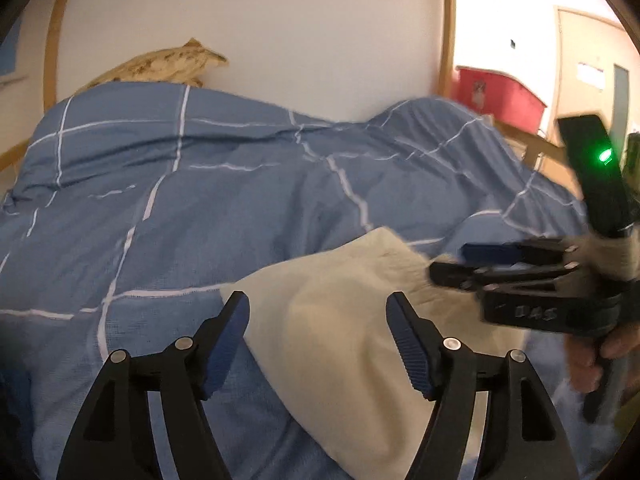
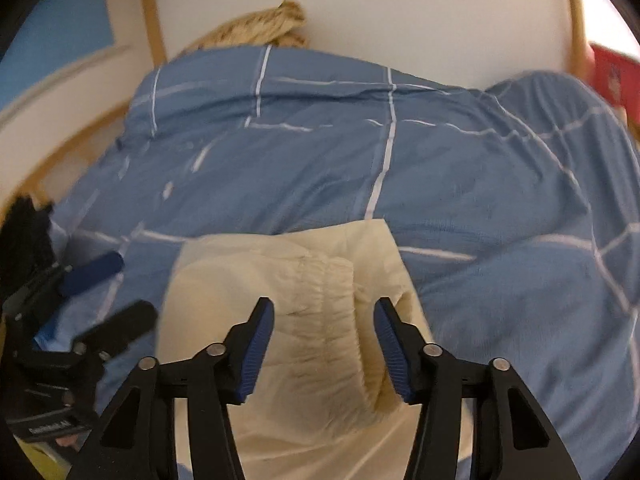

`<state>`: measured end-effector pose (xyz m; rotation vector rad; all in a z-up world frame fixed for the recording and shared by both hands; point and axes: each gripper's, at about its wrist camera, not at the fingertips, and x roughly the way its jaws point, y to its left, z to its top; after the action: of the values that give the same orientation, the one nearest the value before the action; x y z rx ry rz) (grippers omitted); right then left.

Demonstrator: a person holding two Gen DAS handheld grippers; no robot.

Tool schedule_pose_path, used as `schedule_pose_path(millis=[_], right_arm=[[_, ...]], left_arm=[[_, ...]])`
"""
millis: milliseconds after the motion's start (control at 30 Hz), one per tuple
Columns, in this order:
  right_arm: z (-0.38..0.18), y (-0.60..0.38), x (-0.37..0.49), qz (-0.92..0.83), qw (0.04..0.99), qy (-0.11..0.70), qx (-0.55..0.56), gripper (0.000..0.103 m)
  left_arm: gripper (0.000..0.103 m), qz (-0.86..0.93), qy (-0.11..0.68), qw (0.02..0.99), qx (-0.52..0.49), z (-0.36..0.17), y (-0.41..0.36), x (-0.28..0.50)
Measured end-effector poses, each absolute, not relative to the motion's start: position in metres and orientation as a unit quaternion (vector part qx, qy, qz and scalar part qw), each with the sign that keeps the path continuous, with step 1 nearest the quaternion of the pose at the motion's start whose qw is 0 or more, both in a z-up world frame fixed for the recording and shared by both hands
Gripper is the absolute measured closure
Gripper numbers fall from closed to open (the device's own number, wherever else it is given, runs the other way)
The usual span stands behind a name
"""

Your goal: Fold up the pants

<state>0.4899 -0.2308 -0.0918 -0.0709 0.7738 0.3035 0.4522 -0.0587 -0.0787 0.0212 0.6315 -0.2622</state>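
Pants point(image 2: 288, 320), cream ones, sit folded on your blue checked duvet point(image 2: 440, 168), gathered waistband facing up. Your right gripper point(image 2: 324, 344) hangs just over that waistband, fingers spread, gripping nothing. Your left gripper point(image 1: 318, 340) is spread wide too, empty, over the pants' left edge. Tan pillow point(image 1: 168, 64) sits by the wall.

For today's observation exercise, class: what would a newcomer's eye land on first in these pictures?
First, the cream pants, folded on the blue checked duvet in the middle, gathered waistband on top. Next, the open left hand-held gripper and right hand-held gripper above them, holding nothing. A red bin stands far right.
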Motion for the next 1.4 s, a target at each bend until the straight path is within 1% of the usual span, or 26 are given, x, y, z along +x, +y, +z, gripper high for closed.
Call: schedule_pose_path(millis=[33,100,133,267,367,533,633,700,733,767,800,833,867,900,1167,1267,1400], right_arm=[[-0.093,-0.229,0.493,0.144,0.913,0.378,-0.043,0.052],[-0.097,-0.229,0.500,0.142,0.909,0.389,-0.040,0.056],[-0.099,-0.229,0.503,0.146,0.906,0.395,-0.034,0.057],[-0.105,-0.222,0.508,0.149,0.902,0.404,-0.037,0.057],[-0.113,-0.221,0.516,0.145,0.896,0.418,-0.040,0.057],[-0.126,-0.230,0.529,0.148,0.882,0.447,-0.018,0.057],[-0.136,-0.238,0.537,0.158,0.868,0.470,0.015,0.056],[-0.139,-0.240,0.538,0.168,0.862,0.477,0.026,0.063],[-0.139,-0.240,0.537,0.172,0.860,0.480,0.028,0.063],[-0.140,-0.239,0.536,0.170,0.860,0.480,0.021,0.066],[-0.139,-0.239,0.535,0.171,0.861,0.479,0.014,0.079],[-0.138,-0.239,0.533,0.169,0.864,0.475,0.010,0.086],[-0.134,-0.241,0.528,0.170,0.867,0.468,0.006,0.092],[-0.131,-0.243,0.525,0.174,0.870,0.461,0.009,0.093],[-0.114,-0.255,0.513,0.165,0.887,0.431,0.024,0.095],[-0.106,-0.260,0.510,0.144,0.898,0.416,0.019,0.096],[-0.103,-0.276,0.510,0.105,0.903,0.416,0.017,0.096]], left_arm=[[0.035,-0.127,0.316,0.940,0.013,-0.082,-0.058,0.456],[0.035,-0.131,0.318,0.939,0.006,-0.086,-0.056,0.459],[0.035,-0.131,0.319,0.939,0.003,-0.087,-0.055,0.461],[0.035,-0.121,0.300,0.946,-0.006,-0.084,-0.049,0.458],[0.035,-0.132,0.308,0.942,-0.018,-0.086,-0.049,0.459],[0.035,-0.129,0.314,0.941,-0.008,-0.089,-0.053,0.460],[0.035,-0.129,0.315,0.940,-0.011,-0.089,-0.052,0.461],[0.035,-0.131,0.317,0.939,-0.014,-0.090,-0.051,0.462],[0.035,-0.130,0.319,0.939,-0.013,-0.091,-0.051,0.463],[0.035,-0.130,0.319,0.939,-0.010,-0.091,-0.051,0.463],[0.035,-0.129,0.320,0.939,-0.008,-0.092,-0.052,0.463],[0.035,-0.128,0.319,0.939,-0.007,-0.092,-0.052,0.463],[0.035,-0.128,0.318,0.939,-0.006,-0.092,-0.053,0.463],[0.035,-0.128,0.318,0.939,-0.006,-0.092,-0.053,0.462],[0.035,-0.128,0.314,0.941,-0.011,-0.091,-0.052,0.461],[0.035,-0.129,0.312,0.941,-0.011,-0.090,-0.053,0.459],[0.035,-0.131,0.315,0.940,-0.007,-0.091,-0.055,0.459]])
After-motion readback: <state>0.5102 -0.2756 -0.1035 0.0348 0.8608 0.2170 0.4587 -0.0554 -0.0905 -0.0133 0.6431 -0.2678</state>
